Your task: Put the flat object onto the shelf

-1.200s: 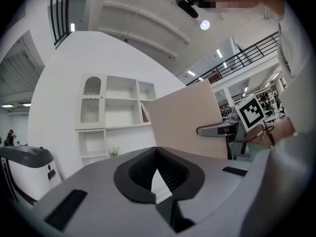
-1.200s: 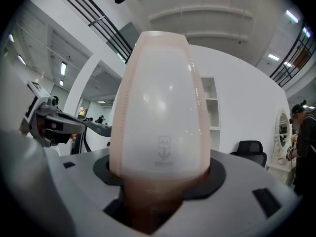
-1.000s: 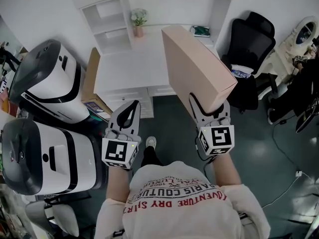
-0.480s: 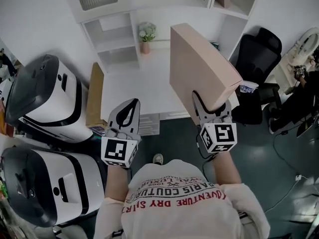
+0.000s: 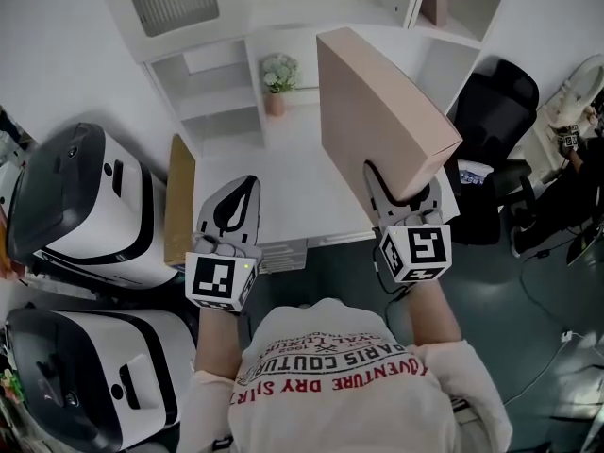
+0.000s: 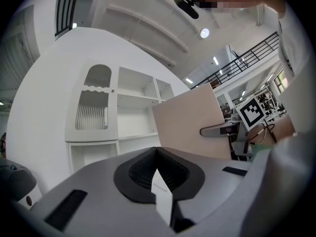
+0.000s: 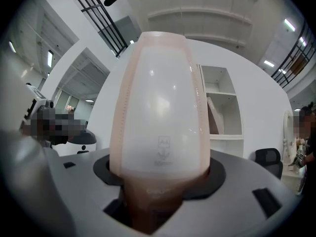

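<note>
The flat object is a large pale pink box (image 5: 377, 111), held on edge and tilted, its upper end reaching toward the white shelf unit (image 5: 283, 12). My right gripper (image 5: 401, 192) is shut on the box's lower end; in the right gripper view the box (image 7: 160, 107) fills the middle and rises out from between the jaws. My left gripper (image 5: 236, 206) is shut with nothing in it and hovers over the left part of the white desk (image 5: 302, 192). The left gripper view shows the tips meeting (image 6: 157, 149), the box (image 6: 190, 122) at its right, and open shelf compartments (image 6: 133, 117).
A small plant in a pink pot (image 5: 276, 78) stands at the back of the desk. A brown board (image 5: 179, 201) leans at the desk's left side. Two white and black machines (image 5: 85, 196) (image 5: 85, 366) stand at left. A black office chair (image 5: 495, 111) is at right.
The desk and shelf have slid down and grown nearer in the head view. Both grippers have moved forward over the desk, the box still held in the right one.
</note>
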`<state>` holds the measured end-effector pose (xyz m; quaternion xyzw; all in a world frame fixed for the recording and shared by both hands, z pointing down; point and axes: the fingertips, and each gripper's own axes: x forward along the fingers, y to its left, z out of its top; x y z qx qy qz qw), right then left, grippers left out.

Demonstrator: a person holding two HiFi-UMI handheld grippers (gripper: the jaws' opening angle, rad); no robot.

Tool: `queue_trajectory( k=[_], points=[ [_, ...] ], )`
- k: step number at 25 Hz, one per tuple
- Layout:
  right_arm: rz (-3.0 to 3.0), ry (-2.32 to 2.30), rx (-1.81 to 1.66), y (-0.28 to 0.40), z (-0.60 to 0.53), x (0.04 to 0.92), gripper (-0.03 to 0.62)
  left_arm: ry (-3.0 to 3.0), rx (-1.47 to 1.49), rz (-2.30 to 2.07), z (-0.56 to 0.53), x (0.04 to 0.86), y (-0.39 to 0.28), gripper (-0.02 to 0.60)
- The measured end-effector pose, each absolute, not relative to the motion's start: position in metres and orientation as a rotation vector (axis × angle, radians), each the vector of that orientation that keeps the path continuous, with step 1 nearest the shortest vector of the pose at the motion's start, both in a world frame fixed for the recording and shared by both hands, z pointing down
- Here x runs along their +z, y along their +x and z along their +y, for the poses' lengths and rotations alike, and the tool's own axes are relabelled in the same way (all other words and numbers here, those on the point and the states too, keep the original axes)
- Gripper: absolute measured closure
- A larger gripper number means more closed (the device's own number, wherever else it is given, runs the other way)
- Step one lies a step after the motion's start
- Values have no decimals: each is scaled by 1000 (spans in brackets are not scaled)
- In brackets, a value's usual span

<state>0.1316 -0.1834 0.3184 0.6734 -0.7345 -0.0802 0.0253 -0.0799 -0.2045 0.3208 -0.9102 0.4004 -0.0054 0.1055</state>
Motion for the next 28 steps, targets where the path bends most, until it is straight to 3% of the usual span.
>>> queue_trajectory(
  k=[16,28],
  points=[
    [-1833,1731,-916,151,-304,169,282,-2605,-30,1231,-245,302,-49,571],
    [-1248,1270,-1012,139,-409,202,275,-2568,-47,1260,-274,298,-61,571]
  ],
)
